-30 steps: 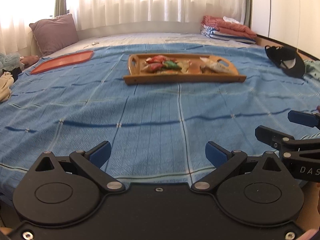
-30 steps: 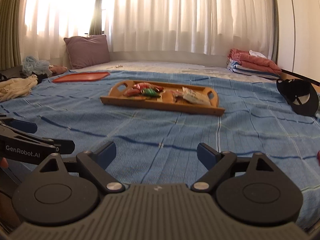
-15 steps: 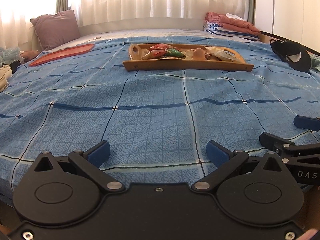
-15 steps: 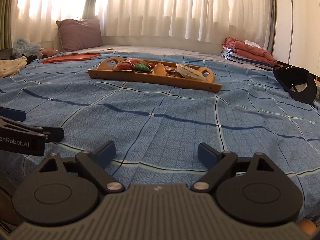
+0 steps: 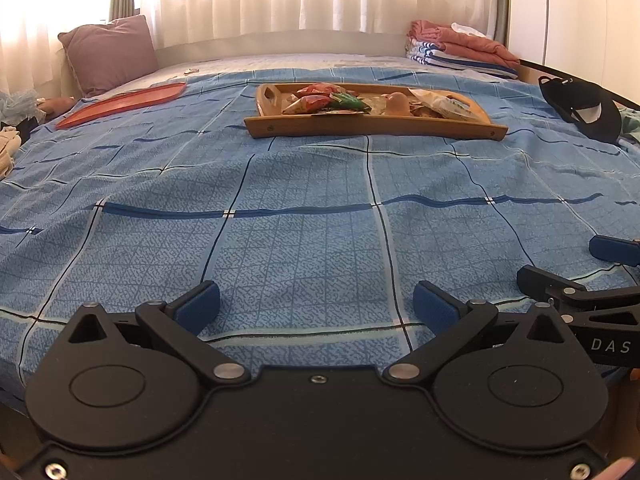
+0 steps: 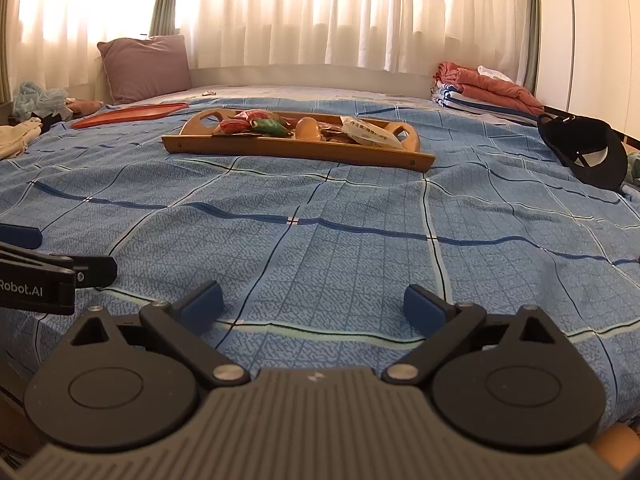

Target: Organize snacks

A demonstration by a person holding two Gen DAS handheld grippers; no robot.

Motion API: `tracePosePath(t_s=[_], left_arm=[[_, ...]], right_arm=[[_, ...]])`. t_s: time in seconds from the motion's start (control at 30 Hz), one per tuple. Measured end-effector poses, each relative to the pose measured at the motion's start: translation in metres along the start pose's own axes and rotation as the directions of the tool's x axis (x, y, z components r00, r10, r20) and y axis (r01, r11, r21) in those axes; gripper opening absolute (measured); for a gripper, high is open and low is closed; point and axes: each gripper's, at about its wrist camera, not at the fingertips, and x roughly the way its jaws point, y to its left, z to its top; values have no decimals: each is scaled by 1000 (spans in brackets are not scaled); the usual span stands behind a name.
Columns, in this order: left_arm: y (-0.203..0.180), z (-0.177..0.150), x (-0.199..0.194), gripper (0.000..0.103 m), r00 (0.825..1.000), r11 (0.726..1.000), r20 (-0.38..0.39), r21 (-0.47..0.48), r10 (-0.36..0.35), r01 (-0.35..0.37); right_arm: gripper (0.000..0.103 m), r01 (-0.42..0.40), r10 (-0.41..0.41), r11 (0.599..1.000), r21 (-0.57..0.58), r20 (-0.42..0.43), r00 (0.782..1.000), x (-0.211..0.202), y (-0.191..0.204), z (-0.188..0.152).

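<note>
A wooden tray (image 5: 376,128) (image 6: 296,148) lies far across the blue checked bedspread. In it are several snack packets: red ones (image 5: 308,103) (image 6: 230,125), a green one (image 5: 350,101) (image 6: 270,125), a white one (image 6: 370,134) and a round brown bun (image 5: 398,103) (image 6: 307,128). An empty red tray (image 5: 124,103) (image 6: 130,114) lies at the far left. My left gripper (image 5: 316,306) hovers open low over the near edge of the bed, nothing between its fingers. My right gripper (image 6: 314,304) is beside it, jaws opening wide and empty. Each gripper's fingers (image 5: 614,248) (image 6: 20,236) show in the other's view.
A purple pillow (image 5: 108,54) leans at the far left by the curtains. Folded towels and blankets (image 5: 460,50) are stacked at the far right. A black cap (image 5: 584,110) (image 6: 584,152) lies on the right edge. Loose clothes (image 6: 20,136) sit off the left side.
Both grippers have sunk lower toward the bedspread, so the tray now appears flatter and nearer the horizon. The right gripper's blue pads stand slightly wider apart.
</note>
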Motion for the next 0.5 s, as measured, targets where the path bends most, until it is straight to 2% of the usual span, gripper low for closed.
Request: tracePosePath(t_s=[0.5], left_arm=[[0,6,5,103,1000,1000,-29,-9,2,-2]], right_arm=[[101,-2,2,1000,1,-12,1000,3,-1,1]])
